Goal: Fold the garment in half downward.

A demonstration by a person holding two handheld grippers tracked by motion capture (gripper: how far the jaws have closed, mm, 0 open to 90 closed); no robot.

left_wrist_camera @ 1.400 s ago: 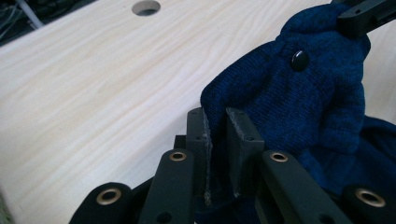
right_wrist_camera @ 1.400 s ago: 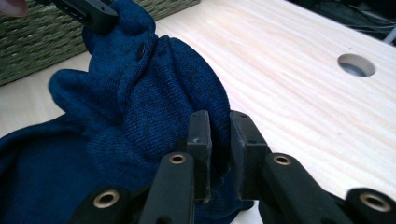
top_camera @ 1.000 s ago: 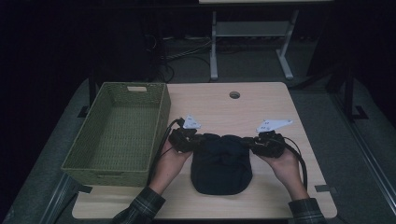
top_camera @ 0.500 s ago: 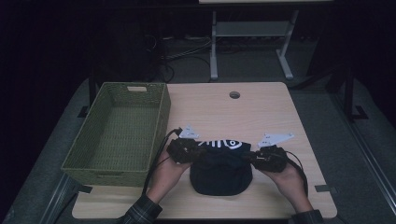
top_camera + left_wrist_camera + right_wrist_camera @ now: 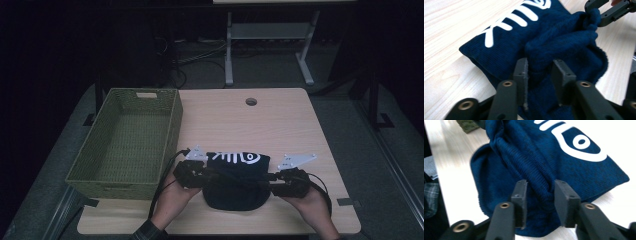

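Bench [image 5: 280, 130]: rectangular top, light wood-grain laminate; the grain is also visible in the left tool view [image 5: 454, 25].
Round cable hole [image 5: 251, 102]: in the bench top, near far edge, approx. centre.
Olive-green woven rectangular basket [image 5: 107, 189]: on bench, left side, long axis front-to-back, overhanging left edge. Interior empty. Handle slot [image 5: 146, 95] in far end wall.
Small black tape mark [image 5: 345, 202]: near-right corner of bench.
Grey carpeted floor [image 5: 360, 145]: surrounds bench.
White metal stand w/ two legs [image 5: 229, 55]: on the floor beyond bench, dim bkgd.
Loose cables [image 5: 200, 52]: on floor, left of stand.
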